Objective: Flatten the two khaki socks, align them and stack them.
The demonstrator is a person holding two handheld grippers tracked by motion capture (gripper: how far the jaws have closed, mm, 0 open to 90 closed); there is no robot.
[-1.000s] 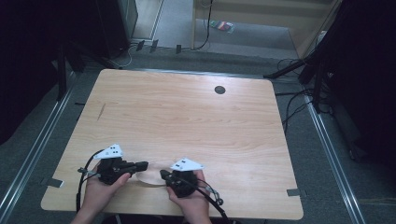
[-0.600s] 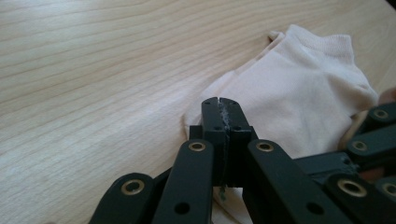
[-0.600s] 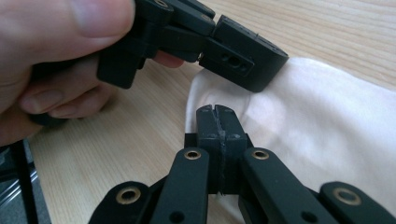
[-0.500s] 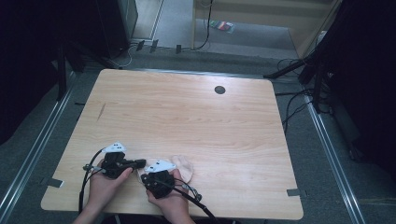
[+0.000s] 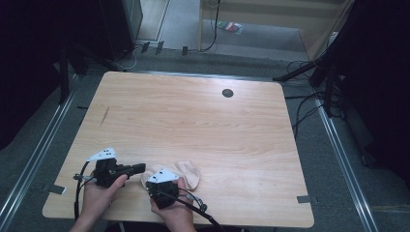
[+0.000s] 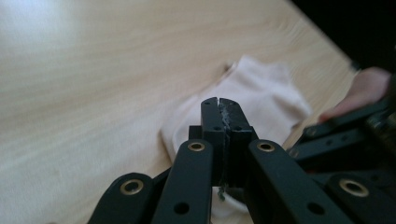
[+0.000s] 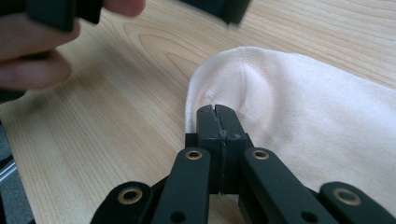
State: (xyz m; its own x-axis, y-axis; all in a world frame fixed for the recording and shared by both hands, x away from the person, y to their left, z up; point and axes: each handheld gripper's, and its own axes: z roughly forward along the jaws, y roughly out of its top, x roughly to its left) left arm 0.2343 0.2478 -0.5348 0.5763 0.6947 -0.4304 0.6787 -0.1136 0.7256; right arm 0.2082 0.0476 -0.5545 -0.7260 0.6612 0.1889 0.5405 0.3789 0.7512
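Two hands at the near edge of a wooden table (image 5: 203, 125), forearms entering from the bottom of the high view. Left hand (image 5: 99, 191) wrapped around the left gripper (image 5: 138, 168), held level and aimed sideways toward the other hand; jaws pressed together, nothing visibly pinched between their tips (seen plainly in the left gripper view (image 6: 219, 109)). Right hand (image 5: 173, 210) gripping the right gripper (image 7: 215, 114) from behind, its grey three-cornered plate uppermost, a cable trailing off toward the table's near edge; jaws likewise pressed together, tips over the rounded end of the cloth, no fold seen between them.

Pale pink sock (image 5: 186, 173) lying flat near the table's front edge, just beyond the right gripper and beside the left one's tips; finely ribbed knit, rounded toe-like end in the right gripper view (image 7: 299, 116), also ahead of the left jaws (image 6: 252, 93).

Light wood grain across the tabletop, with a small dark round hole (image 5: 227, 93) toward the far side. Grey carpeted floor (image 5: 232, 53) around, metal rails along both sides, dark cables at right. No readable writing or labels anywhere.
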